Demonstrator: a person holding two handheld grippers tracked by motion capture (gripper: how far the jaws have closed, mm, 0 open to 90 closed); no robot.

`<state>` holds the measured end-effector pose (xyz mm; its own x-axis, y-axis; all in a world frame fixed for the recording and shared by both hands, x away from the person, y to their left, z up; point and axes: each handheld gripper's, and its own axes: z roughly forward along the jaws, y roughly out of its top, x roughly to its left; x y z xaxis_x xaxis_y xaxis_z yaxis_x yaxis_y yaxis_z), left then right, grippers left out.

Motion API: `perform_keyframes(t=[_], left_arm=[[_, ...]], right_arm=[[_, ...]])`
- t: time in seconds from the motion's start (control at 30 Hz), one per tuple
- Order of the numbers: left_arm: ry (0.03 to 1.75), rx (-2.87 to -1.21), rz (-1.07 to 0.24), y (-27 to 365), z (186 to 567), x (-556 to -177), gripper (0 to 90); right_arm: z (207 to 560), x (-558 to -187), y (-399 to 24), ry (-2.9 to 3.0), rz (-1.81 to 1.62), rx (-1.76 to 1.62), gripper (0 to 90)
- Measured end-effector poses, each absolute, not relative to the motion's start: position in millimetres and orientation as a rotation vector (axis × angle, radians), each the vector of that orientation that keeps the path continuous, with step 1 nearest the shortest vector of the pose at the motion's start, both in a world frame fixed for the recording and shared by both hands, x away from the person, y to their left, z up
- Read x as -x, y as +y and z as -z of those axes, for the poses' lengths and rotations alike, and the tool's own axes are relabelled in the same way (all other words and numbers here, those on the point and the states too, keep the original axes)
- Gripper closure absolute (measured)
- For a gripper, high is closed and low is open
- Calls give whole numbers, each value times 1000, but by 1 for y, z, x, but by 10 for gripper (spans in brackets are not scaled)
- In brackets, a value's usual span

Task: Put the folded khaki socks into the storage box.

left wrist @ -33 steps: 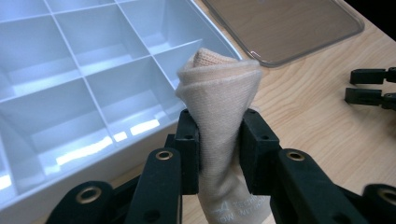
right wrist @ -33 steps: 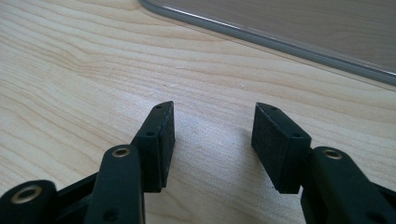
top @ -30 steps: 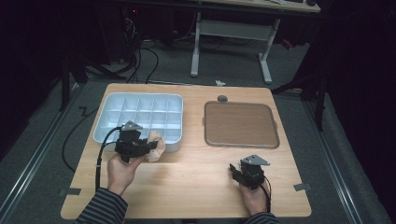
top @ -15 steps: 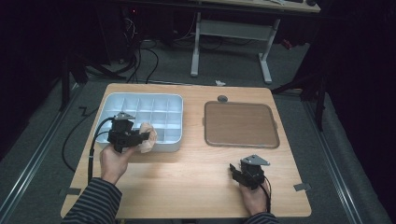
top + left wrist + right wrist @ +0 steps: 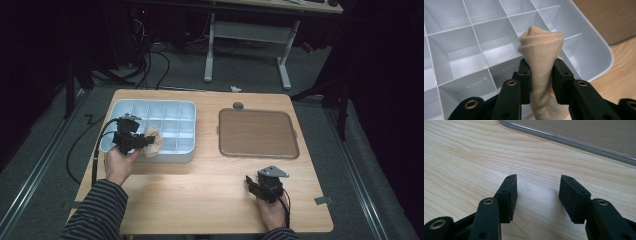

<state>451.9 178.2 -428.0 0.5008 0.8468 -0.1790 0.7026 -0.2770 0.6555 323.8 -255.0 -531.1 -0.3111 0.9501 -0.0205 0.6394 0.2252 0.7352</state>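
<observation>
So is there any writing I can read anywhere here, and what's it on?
Pale print at the bottom end of the sock, held in the left tongs: too blurred to read.
Grid box, tray, table: no text visible.

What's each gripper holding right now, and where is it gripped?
The left gripper pinches a rolled beige fabric sock around its middle. The right gripper holds nothing.

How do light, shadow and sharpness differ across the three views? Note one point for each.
High view: the table is lit, the room around it nearly black. Left gripper view: the rolled beige sock is sharp, with soft shadows in the divided tray. Right gripper view: a pale sheen on the wood between the right gripper jaws.
</observation>
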Motion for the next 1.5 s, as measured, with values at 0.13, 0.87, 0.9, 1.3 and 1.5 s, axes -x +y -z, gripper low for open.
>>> perform_keyframes(t=[0.13,0.87,0.9,1.3,1.5], left_arm=[[1278,-2055,-259,179,431,-460,713],[1323,-2174,-258,173,452,-480,714],[1323,-2181,-257,173,453,-480,715],[1326,-2219,-222,172,457,-480,725],[1331,-2228,-225,171,458,-480,726]], right_arm=[[531,-324,-255,2032,-872,-1460,489],[531,-323,-255,2029,-872,-1461,488],[531,-323,-255,2029,-872,-1462,488],[531,-323,-255,2029,-872,-1462,488],[531,-323,-255,2029,-872,-1462,488]])
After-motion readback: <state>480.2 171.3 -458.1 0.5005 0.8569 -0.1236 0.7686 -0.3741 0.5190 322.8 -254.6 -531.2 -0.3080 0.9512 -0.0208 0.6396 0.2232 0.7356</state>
